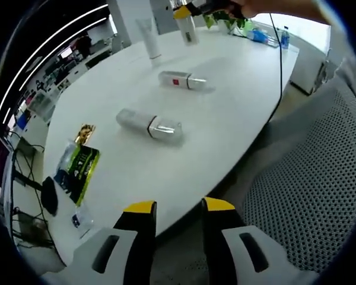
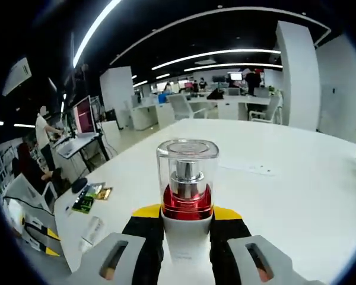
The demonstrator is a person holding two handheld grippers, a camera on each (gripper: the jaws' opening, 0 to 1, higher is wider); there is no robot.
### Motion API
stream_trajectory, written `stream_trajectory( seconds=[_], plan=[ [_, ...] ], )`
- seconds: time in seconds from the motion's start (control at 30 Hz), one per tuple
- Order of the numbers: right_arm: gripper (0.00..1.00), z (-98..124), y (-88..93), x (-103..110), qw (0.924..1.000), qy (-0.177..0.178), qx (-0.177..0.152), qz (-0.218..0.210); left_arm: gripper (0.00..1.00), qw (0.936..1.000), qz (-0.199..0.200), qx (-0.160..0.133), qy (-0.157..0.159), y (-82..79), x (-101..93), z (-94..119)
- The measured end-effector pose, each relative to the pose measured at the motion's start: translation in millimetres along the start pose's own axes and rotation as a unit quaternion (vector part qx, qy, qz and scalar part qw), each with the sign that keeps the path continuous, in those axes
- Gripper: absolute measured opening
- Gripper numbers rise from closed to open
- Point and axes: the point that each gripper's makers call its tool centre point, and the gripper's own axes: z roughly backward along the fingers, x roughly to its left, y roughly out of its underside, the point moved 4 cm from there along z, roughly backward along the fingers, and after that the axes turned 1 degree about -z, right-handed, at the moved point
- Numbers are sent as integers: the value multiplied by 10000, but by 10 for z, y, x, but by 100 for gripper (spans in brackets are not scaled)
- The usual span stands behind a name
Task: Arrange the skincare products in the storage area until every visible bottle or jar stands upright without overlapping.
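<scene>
1. In the right gripper view, a pump bottle [image 2: 187, 202] with a clear cap and a red collar is seen clamped between the right gripper's [image 2: 187, 222] jaws, upright, above the white table [image 2: 296, 196].
2. In the left gripper view, the same bottle [image 1: 186, 24] is glimpsed far off at the top of the frame, apparently clear of the tabletop, though the fisheye edge makes that hard to confirm.
3. The left gripper [image 1: 178, 209] is held with its jaws apart and nothing between them, near the table's [image 1: 225, 107] near edge.
4. Two bottles are shown lying on their sides: a silver-capped bottle [image 1: 149, 124] nearer, and a bottle with a red label [image 1: 182, 79] beyond it, well apart from each other.
5. A white tube [image 1: 149, 37] is seen standing upright towards the far side.
6. Packets [image 1: 80, 163] are noted by the table's left edge, away from the bottles.
7. The step in hand is judged to be the setting down of the held bottle on its base.
8. A level, clear spot near the tube is called for next; then the two fallen bottles remain to be stood up.
</scene>
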Motion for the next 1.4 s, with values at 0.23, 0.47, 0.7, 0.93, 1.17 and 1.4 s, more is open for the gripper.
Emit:
stream_trajectory(
  seconds=[0.23,0.47,0.7,0.93,1.17,1.4],
  plan=[
    [23,-76,-22,-174,9997,229,7,2,27,9999,-22,48,115,16,-34,-11],
    [23,-178,-23,-273,9993,377,39,-7,26,9997,-2,172,166,59,-25,-20],
    [23,-294,-20,-362,9986,519,75,-46,26,9995,15,199,246,72,-54,-34],
    [23,-396,-26,-427,9980,610,179,50,23,9992,-25,288,283,98,-59,-38],
    [23,-542,-66,-550,9970,741,202,94,25,9991,138,88,383,45,-79,-30],
    [23,-710,-99,-655,9957,906,121,153,24,9992,127,122,372,51,-78,-28]
  ],
)
